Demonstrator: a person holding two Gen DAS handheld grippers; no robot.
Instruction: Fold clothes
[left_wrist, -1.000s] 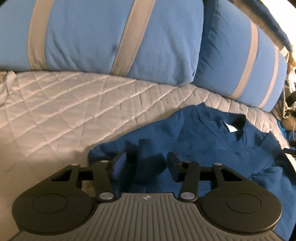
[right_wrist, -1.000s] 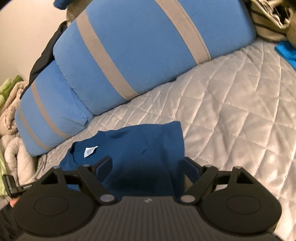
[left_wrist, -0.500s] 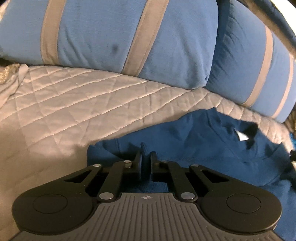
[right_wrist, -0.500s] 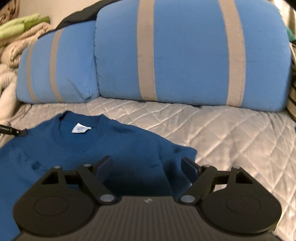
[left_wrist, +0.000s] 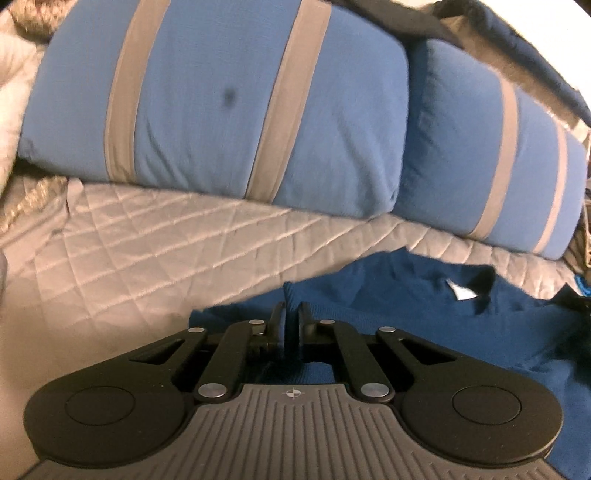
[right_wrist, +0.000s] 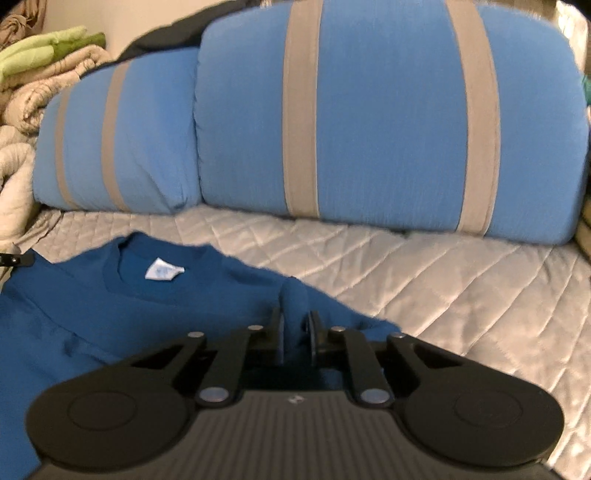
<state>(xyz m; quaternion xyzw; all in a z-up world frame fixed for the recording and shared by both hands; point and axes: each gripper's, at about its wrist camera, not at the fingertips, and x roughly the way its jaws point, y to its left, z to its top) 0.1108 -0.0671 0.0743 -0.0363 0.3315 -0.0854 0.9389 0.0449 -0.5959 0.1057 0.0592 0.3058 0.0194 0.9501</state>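
We note a dark blue sweatshirt (right_wrist: 110, 306), soft knit with a ribbed round collar and a white neck tag (right_wrist: 162, 272), lying on the quilted grey bedspread (right_wrist: 461, 295) in front of the pillows. The bedspread is diamond-stitched with a faint sheen.

Our left gripper (left_wrist: 291, 319) has its fingers drawn nearly together, pinching a raised fold at the sweatshirt's edge. Our right gripper (right_wrist: 295, 328) likewise clamps a bunched ridge of the blue fabric that stands up between its fingers.

Behind, two plump light-blue pillows (left_wrist: 221, 107) with grey bands lean side by side, their lower edges resting on the bedspread. We see a small dark spot on one in the left view.

Bare quilt runs left of the garment in the left view and right of it in the right view. Rumpled beige and green bedding (right_wrist: 40, 62) is heaped at the right view's far left.
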